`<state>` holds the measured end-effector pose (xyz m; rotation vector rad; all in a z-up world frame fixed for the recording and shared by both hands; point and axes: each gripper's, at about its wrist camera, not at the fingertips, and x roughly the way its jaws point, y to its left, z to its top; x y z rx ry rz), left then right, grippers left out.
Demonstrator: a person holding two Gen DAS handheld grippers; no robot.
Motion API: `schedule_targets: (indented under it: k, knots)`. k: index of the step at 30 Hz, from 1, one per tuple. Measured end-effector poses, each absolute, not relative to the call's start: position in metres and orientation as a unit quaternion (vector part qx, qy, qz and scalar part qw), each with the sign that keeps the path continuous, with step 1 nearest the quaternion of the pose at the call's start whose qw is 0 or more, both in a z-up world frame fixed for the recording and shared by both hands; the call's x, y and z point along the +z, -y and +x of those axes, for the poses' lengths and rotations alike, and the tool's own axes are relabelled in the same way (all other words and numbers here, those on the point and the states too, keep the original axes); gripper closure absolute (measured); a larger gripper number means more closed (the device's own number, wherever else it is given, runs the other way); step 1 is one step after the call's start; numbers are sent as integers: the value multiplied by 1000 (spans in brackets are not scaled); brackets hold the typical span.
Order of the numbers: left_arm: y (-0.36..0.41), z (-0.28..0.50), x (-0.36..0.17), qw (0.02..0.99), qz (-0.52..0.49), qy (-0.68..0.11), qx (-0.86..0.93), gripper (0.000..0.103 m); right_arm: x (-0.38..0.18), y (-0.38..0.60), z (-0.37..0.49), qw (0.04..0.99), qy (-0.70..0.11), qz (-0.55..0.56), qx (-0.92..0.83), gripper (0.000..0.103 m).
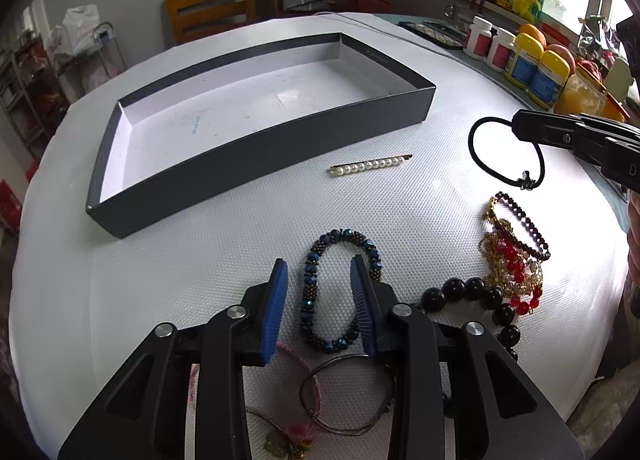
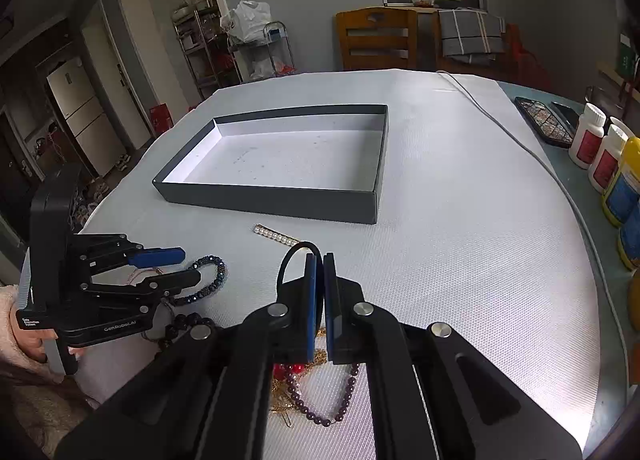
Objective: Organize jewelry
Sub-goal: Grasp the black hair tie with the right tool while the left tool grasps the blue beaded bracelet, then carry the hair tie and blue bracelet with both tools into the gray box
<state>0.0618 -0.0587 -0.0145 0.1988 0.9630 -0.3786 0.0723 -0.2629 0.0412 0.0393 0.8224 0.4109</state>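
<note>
White textured table cover, domestic room behind with wooden chair and window; bottles along the far edge.

Left wrist view. Item: left gripper, jaws wide apart, holding nothing, lowered over the blue beaded bracelet. The bracelet's loop lies between and just ahead of the blue pads; its long axis runs away from the gripper, roughly in line with the fingers. One side of the loop passes beside or under the right-hand finger; contact cannot be told. Item: shallow dark box, white inside, nothing in it, lying ahead and to the left. Item: pearl hair clip, ahead, between bracelet and box, long axis crosswise. Item: tangle of red, gold and purple bead chains to the right; large black bead strand nearer; wire bangle beneath the gripper body. Item: black hair tie, far right, pinched at its top by the other tool.

Right wrist view. Item: right gripper, jaws nearly closed, clamped on the hair tie, which loops out leftward. Box lies straight ahead, well apart, long side facing. Judgement: the right gripper, already loaded, is the better placed for the box.
</note>
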Motion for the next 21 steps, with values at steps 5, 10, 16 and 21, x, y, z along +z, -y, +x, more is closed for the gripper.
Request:
schedule_targets:
  k: [5, 10, 16, 21]
  knots:
    - [59, 61, -20, 865, 101, -457, -180, 83, 41, 262, 70, 895, -397, 18, 201, 100]
    - [53, 60, -20, 870, 101, -450, -177, 96, 39, 261, 69, 894, -400, 20, 201, 100]
    - [46, 55, -4, 875, 72, -439, -192, 96, 38, 260, 70, 893, -403, 21, 200, 100]
    - [40, 49, 32, 891, 73, -403, -199, 96, 45, 254, 73, 896, -396, 12, 202, 100]
